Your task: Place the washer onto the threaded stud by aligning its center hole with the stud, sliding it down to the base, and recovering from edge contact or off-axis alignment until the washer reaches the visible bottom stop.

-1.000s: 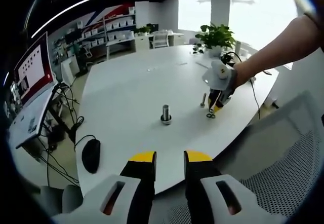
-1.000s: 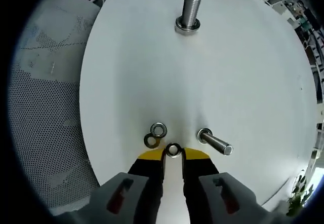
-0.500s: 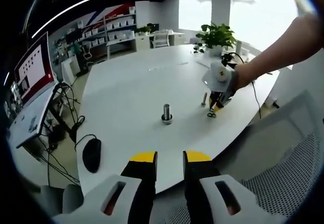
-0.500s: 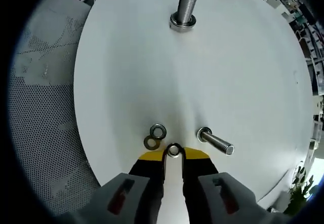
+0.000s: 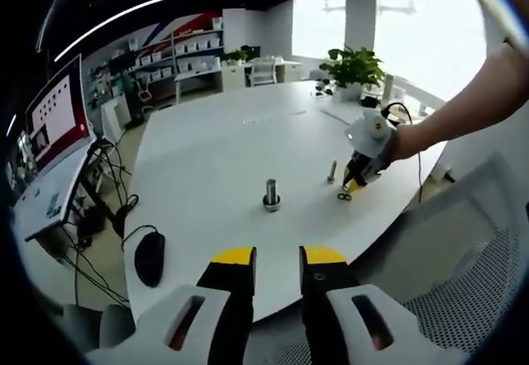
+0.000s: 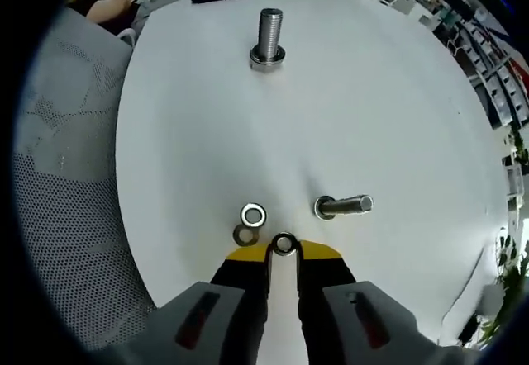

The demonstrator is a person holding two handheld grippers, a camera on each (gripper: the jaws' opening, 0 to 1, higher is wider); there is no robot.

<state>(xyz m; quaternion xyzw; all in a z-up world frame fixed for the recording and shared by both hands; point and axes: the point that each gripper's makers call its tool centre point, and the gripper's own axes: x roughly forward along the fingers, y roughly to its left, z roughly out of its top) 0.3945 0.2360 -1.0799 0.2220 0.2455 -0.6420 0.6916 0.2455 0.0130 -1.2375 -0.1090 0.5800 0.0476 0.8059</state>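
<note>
An office: white meeting table [image 5: 207, 150], monitor [image 5: 56, 113], storage shelves [image 5: 178, 55], mesh chair [image 5: 463, 291].

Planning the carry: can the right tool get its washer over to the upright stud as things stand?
Probably yes. The right tool is shut on a washer, and bare table lies between it and the upright stud. The two loose washers and the lying bolt sit off to either side.

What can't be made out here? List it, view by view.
- Right gripper view: whether the washer has left the table; the jaws hide its underside.
- Left gripper view: washers beside the right gripper are too small to count.
- Both views: the upright stud's bottom stop is too small to make out.
</note>
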